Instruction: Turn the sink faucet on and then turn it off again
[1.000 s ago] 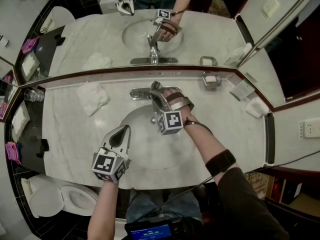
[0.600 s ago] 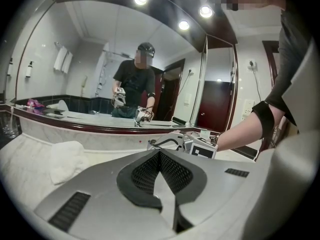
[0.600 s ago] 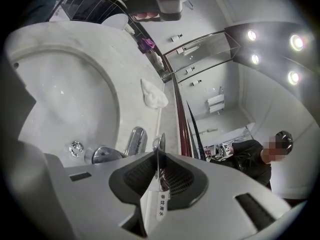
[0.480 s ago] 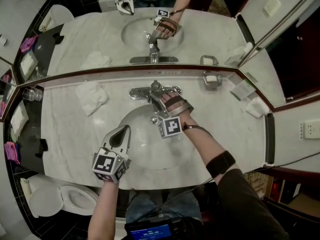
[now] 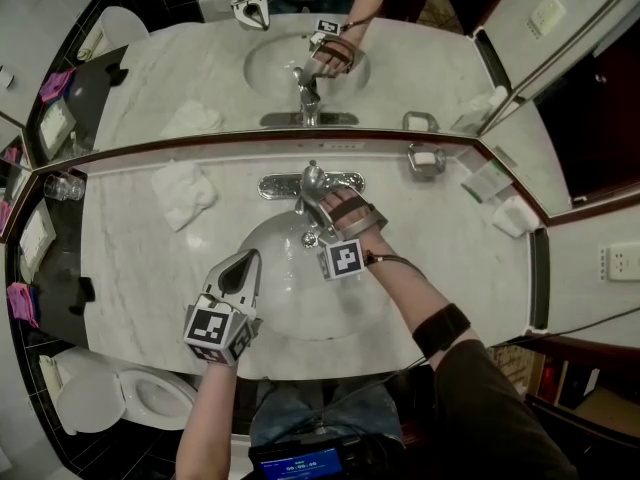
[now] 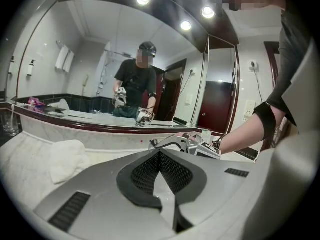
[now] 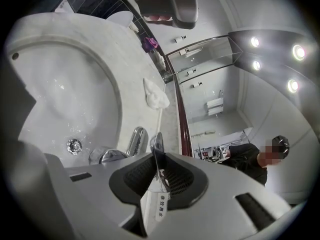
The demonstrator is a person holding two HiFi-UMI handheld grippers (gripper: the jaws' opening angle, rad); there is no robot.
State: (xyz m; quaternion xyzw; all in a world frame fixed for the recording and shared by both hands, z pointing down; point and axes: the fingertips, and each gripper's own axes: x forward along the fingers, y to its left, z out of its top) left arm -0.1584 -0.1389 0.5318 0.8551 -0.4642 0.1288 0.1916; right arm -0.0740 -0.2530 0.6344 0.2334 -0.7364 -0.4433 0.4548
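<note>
Nearest us, our left gripper (image 5: 243, 260) hangs over the front of the sink basin (image 5: 300, 320), its jaws pressed together with nothing between them. Farther in, our right gripper (image 5: 318, 200) reaches across the basin, its jaws clamped on the thin chrome lever (image 7: 157, 145) of the faucet (image 5: 312, 179), which stands at the basin's back edge, just before the mirror (image 5: 200, 78). On the marble counter (image 5: 130, 268), a crumpled white towel (image 5: 183, 193) lies left of the faucet and a soap dish (image 5: 424, 160) lies right of it.

Marble counter (image 5: 130, 268); faucet (image 5: 312, 181), towel (image 5: 184, 193), soap dish (image 5: 424, 159) (chrome)
</note>
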